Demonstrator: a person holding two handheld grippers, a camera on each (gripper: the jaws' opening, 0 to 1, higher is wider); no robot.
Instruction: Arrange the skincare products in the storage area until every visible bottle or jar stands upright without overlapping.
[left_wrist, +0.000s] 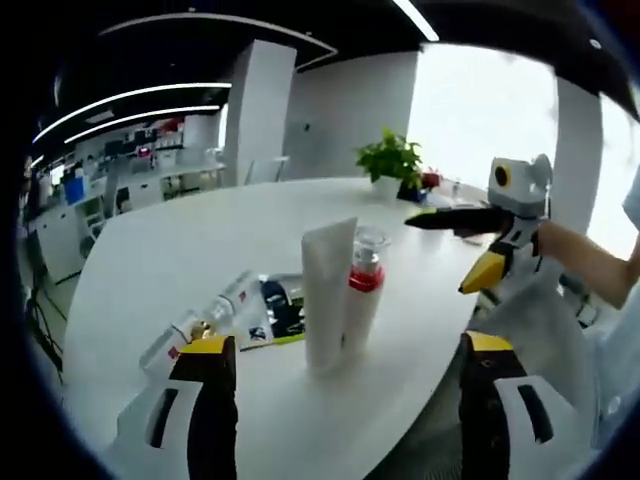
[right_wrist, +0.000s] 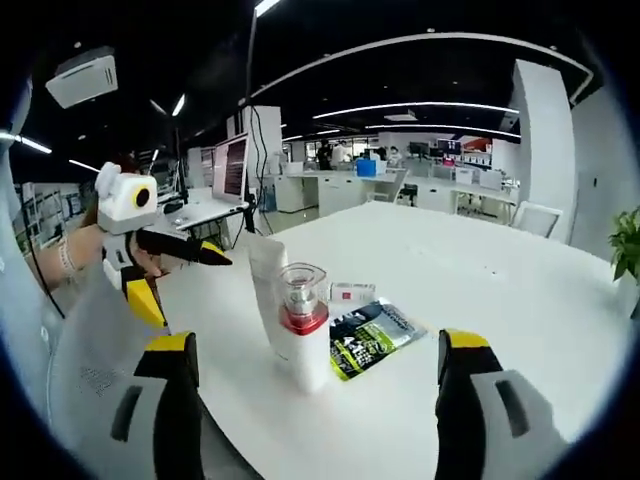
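Tube (left_wrist: 328, 292) and bottle (left_wrist: 364, 300) upright near table edge (left_wrist: 430, 395); tools open

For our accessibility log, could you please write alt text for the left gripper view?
A white tube and a red-collared pump bottle stand upright together on a white table, with a flat packet and toppled bottles lying left.

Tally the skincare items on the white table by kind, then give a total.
Upright white tube: 1
Upright bottle with red collar and clear cap: 1
Small bottles lying flat: 2
Flat printed sachet: 1
Total: 5
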